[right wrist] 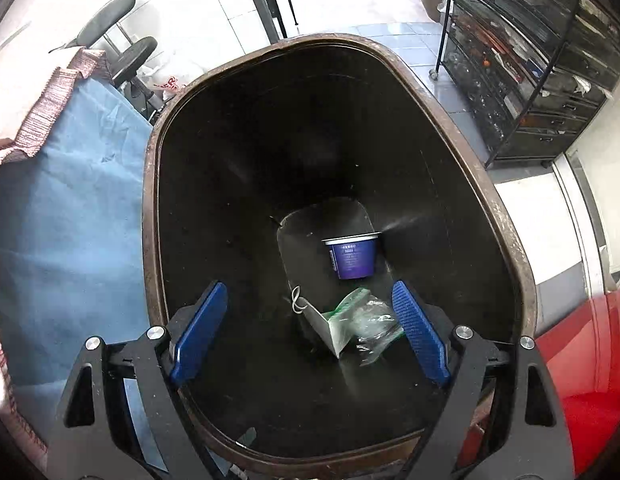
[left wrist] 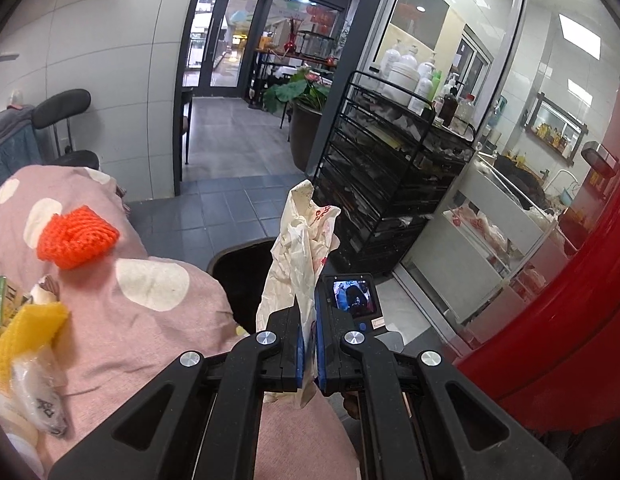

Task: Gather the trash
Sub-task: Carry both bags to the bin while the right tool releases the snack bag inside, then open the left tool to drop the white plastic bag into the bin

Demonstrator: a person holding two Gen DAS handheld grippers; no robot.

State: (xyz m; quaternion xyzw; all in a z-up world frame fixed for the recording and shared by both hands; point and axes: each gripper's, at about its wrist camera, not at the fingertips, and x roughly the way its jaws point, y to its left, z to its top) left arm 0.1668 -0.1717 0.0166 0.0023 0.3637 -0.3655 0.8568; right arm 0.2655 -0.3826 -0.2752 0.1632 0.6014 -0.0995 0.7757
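Observation:
My left gripper (left wrist: 309, 344) is shut on a crumpled white paper wrapper with red print (left wrist: 300, 248), held upright above the pink dotted cloth (left wrist: 150, 320). Behind it the dark bin (left wrist: 246, 276) shows partly, and the right gripper's camera screen (left wrist: 352, 295) sits beside the wrapper. My right gripper (right wrist: 310, 328) is open and empty, held over the mouth of the dark brown bin (right wrist: 506, 224). On the bin's floor lie a blue cup (right wrist: 352, 258), a white and green carton piece (right wrist: 334, 328) and clear plastic film (right wrist: 374, 328).
On the pink cloth lie an orange knitted piece (left wrist: 76, 238), a yellow knitted piece (left wrist: 26, 340), a green pack (left wrist: 0, 300) and plastic wrappers (left wrist: 38, 396). A black wire rack (left wrist: 390, 168) stands right. A red surface (left wrist: 570, 320) is at the right. Blue fabric (right wrist: 70, 216) hangs left of the bin.

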